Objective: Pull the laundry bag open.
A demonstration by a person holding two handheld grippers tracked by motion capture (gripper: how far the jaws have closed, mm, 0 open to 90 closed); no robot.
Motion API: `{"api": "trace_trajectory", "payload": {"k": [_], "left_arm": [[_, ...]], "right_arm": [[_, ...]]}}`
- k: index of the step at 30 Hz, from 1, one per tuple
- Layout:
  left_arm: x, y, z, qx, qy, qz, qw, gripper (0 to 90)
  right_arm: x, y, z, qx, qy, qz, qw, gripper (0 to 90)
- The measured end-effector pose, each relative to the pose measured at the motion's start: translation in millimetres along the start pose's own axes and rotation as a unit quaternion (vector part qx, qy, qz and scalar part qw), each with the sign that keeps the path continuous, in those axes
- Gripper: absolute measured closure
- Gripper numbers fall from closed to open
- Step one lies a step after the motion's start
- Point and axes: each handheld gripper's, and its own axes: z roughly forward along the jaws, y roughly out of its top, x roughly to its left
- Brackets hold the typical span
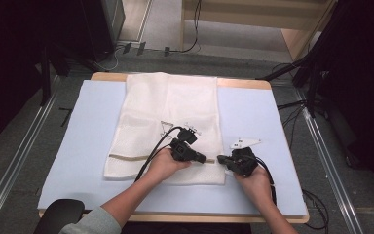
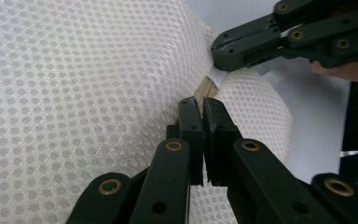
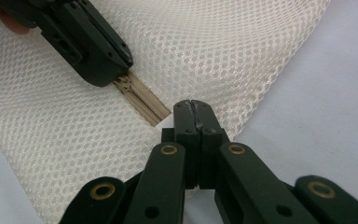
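My left claw (image 1: 205,158) sits on the white mesh bag (image 1: 168,112), jaws pinched nearly together on the bag's beige zipper (image 3: 142,100), w/ just a sliver of gap btwn the pads in the left gripper view; it looks clamped on the zipper line, tho the exact bit it grips is hidden under the jaws. My right claw (image 1: 220,159) comes at the zipper from the other side, at the bag's right edge, jaws fully together and pinching the fabric right at the zipper's end; in the right gripper view the tips (image 3: 192,109) bite the mesh just beside where the beige teeth stop. The two claws point at each other, tips near but apart, w/ a short stretch of zipper showing btwn them. Rel. to the zipper: the bag's main body runs away from it toward the far edge of the worktop (image 1: 92,112), a narrow strip of mesh lies on my side of it, and the zipper itself runs crosswise along the bag's near end, a thin beige line reaching out to the left of my left hand (image 1: 164,165). Bag lies flat on the pale blue worktop, roughly centred, mesh bulging up a bit around the pinch point in the left gripper view. My right hand (image 1: 253,183) is just off the bag's right edge, over bare worktop. A small white bit (image 1: 246,143) lies on the worktop just past the zipper's right end, can't tell what it is.
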Motion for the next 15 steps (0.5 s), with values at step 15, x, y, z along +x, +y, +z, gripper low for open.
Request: {"api": "trace_trajectory", "payload": {"k": [15], "left_arm": [[7.2,-7.5,-11.1,-0.002,-0.013,-0.013,0.9998,88.7]], "right_arm": [[-0.5,-1.2,-0.3,-0.002,0.003,0.004,1.0000,90.0]]}}
